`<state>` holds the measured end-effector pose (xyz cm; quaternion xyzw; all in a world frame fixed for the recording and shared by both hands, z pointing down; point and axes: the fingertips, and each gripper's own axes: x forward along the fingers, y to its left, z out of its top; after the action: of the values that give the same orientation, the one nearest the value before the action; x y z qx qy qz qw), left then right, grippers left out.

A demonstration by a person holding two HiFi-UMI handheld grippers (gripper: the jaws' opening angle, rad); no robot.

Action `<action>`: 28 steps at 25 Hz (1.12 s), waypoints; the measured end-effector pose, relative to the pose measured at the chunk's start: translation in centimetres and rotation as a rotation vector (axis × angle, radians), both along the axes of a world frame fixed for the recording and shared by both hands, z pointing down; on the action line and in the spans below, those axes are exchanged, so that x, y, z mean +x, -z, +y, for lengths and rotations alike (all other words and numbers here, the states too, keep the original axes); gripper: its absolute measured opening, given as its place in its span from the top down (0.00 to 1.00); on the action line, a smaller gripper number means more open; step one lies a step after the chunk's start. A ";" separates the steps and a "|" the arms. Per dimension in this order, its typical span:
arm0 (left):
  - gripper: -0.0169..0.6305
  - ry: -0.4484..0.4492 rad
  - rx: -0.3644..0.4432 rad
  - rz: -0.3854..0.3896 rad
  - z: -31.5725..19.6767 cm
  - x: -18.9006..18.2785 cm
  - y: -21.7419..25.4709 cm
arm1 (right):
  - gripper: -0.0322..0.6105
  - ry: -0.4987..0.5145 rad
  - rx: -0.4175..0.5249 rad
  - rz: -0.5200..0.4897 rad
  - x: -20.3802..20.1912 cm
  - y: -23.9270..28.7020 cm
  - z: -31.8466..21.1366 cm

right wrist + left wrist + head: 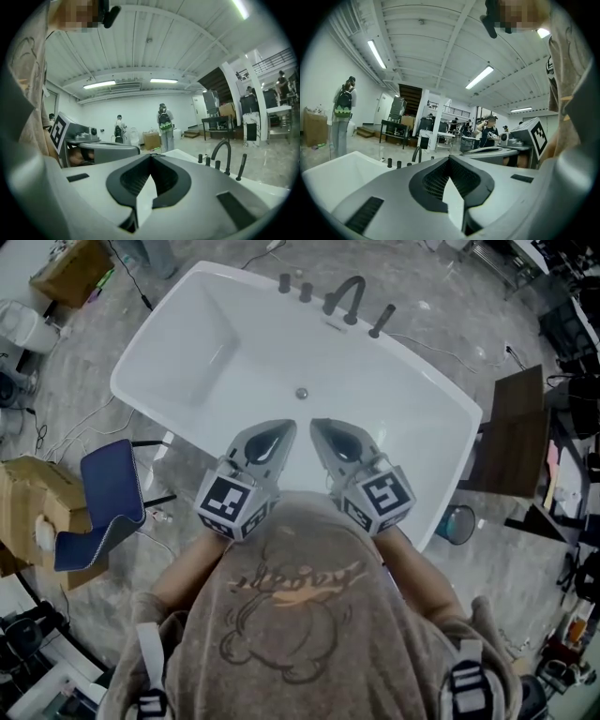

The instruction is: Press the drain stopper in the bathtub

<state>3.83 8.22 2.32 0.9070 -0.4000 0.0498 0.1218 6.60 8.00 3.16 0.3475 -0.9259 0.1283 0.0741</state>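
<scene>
The white bathtub [433, 369] lies below me. Its small round metal drain stopper [301, 393] sits in the middle of the tub floor. A dark faucet [347, 300] with handles stands on the far rim and also shows as faucet [416, 153] and faucet [221, 153]. My left gripper [288, 426] and right gripper [317, 425] are held side by side over the near rim, pointing at the drain and short of it. In both gripper views the jaws meet at the tip, left gripper [450, 157] and right gripper [151, 156], with nothing between them. Neither gripper view shows the stopper.
A blue chair [108, 495] and a cardboard box [33, 507] stand left of the tub. A dark wooden table [516, 432] and a blue bucket [457, 524] are on the right. Cables run across the floor. Several people stand far off in the hall.
</scene>
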 end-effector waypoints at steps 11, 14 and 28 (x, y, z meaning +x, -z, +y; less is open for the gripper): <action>0.97 -0.012 0.075 -0.017 0.4 0.2 0.4 | 0.95 0.056 0.112 -0.083 0.8 2.0 1.1; 0.97 0.006 0.069 -0.013 0.4 0.1 0.0 | 0.95 0.076 0.112 -0.093 0.9 1.4 1.4; 0.97 0.035 0.064 -0.017 1.4 -0.8 -0.9 | 0.95 0.207 0.118 -0.118 -0.5 1.6 3.5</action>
<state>3.05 9.64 3.26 0.9028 -0.4183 0.0427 0.0903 6.07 11.51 1.53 0.2457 -0.9655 0.0858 0.0117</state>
